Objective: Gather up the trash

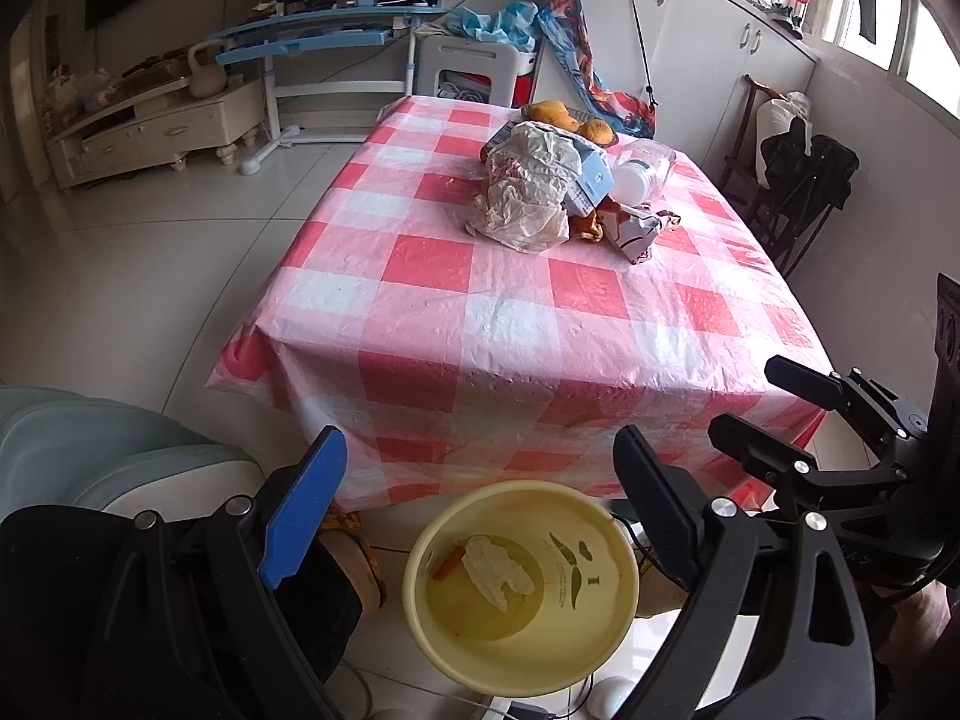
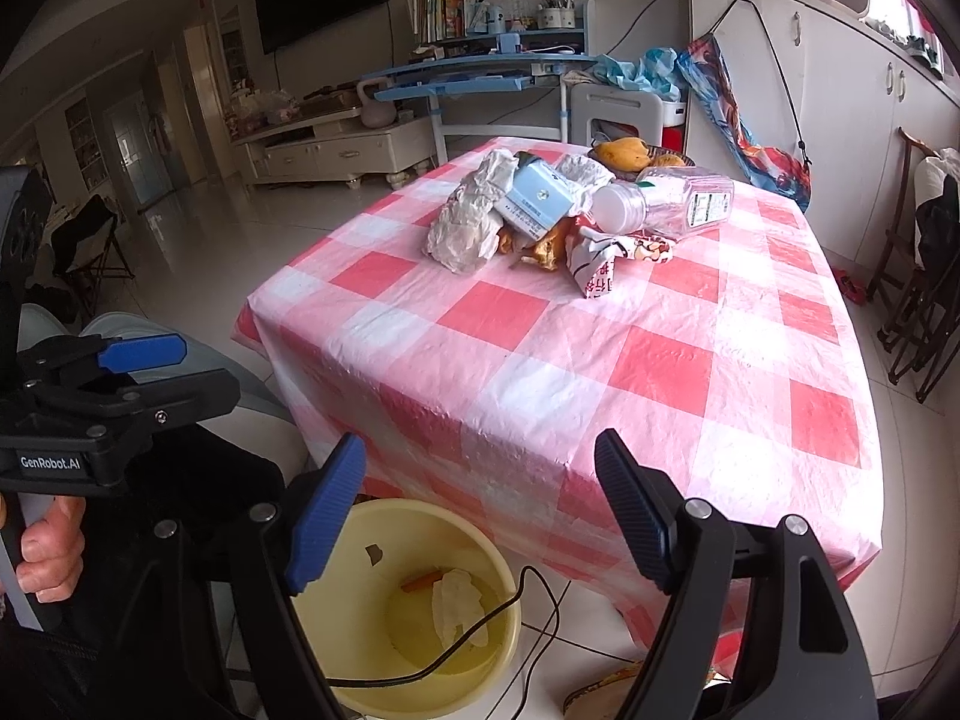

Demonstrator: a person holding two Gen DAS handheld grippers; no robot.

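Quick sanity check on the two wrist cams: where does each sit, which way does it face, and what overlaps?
Left wrist: on the left hand-held gripper, looking forward and down over the yellow bucket at the checked table; own open fingers show, and the right hand-held gripper at right.
Right wrist: on the right hand-held gripper, same slant, from further right; open fingers show, and the left hand-held gripper with the holding hand at left.
Shared: bucket, table, trash pile.
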